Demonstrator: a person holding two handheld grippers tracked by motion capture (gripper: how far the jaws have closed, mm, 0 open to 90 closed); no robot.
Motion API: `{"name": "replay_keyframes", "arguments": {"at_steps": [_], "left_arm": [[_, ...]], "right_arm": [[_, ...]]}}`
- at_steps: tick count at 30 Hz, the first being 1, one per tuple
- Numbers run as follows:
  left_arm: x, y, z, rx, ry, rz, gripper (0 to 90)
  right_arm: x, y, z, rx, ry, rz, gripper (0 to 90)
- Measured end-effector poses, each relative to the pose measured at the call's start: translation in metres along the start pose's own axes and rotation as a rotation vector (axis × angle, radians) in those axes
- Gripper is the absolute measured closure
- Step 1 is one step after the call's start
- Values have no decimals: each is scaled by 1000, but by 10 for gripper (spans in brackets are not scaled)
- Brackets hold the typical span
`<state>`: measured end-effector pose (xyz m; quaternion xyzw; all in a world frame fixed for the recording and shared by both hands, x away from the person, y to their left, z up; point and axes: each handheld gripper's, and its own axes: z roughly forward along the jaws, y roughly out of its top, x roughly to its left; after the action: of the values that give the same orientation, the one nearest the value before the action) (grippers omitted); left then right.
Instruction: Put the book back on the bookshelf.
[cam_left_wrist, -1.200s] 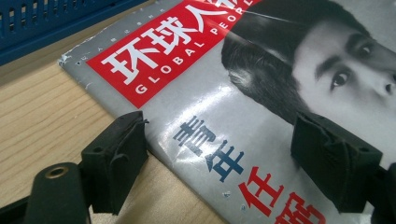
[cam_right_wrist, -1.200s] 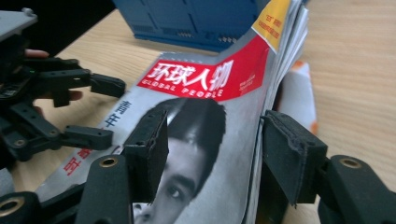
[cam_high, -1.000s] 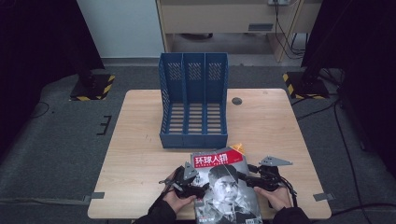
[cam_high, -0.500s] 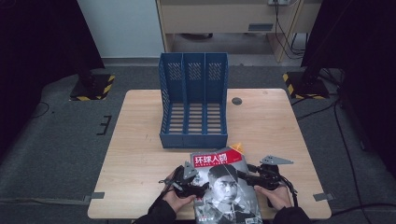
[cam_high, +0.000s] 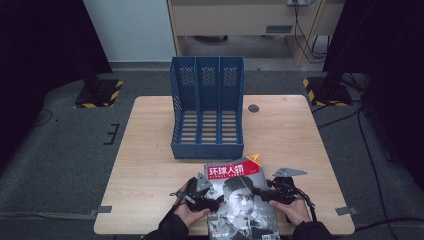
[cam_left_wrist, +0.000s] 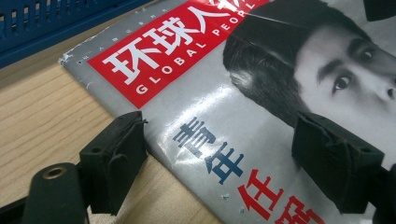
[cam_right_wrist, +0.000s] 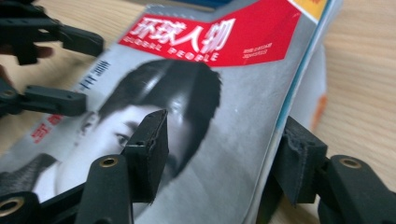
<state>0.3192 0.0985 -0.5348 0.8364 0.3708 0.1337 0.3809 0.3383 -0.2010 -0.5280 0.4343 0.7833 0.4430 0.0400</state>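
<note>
A magazine (cam_high: 240, 195) with a red title band and a black-and-white face lies at the table's front edge, on top of another one with an orange corner (cam_high: 254, 158). My left gripper (cam_high: 212, 200) stands open at its left edge; one pad (cam_left_wrist: 116, 154) touches the spine and the other hovers over the cover (cam_left_wrist: 261, 88). My right gripper (cam_high: 267, 194) straddles the right edge. Its jaws have just been opening, with the magazine's edge (cam_right_wrist: 275, 116) between them and the pads off it. The right gripper view also has the left gripper (cam_right_wrist: 92, 73) across the cover.
A blue three-slot file rack (cam_high: 207, 107) stands upright in the middle of the wooden table (cam_high: 150, 165), its open side toward me. A small black disc (cam_high: 254, 108) lies to its right. Bare wood runs along both sides of the magazine.
</note>
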Motion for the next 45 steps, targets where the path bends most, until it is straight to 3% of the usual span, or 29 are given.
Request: {"name": "replay_keyframes", "arguments": {"at_steps": [3,11,15,22,23,27,36,45], "left_arm": [[0,0,0,0,1,0,167],[0,0,0,0,-1,-1,166],[1,0,0,-1,-1,-3,165],[3,0,0,-7,-12,-16,171],[4,0,-1,-12,-14,-23,180],[7,0,-3,-24,-16,-42,194],[12,1,-9,-51,-30,-75,186],[13,1,-9,-47,-44,-84,164]], "right_arm": [[1,1,7,12,0,-23,409],[-3,4,8,31,-4,-5,543],[-4,5,9,51,-6,1,549],[-7,9,9,58,-18,32,716],[-7,10,7,45,-7,47,783],[-5,12,2,24,18,39,855],[0,16,-5,-31,61,11,869],[6,22,-16,-132,130,-29,871]]}}
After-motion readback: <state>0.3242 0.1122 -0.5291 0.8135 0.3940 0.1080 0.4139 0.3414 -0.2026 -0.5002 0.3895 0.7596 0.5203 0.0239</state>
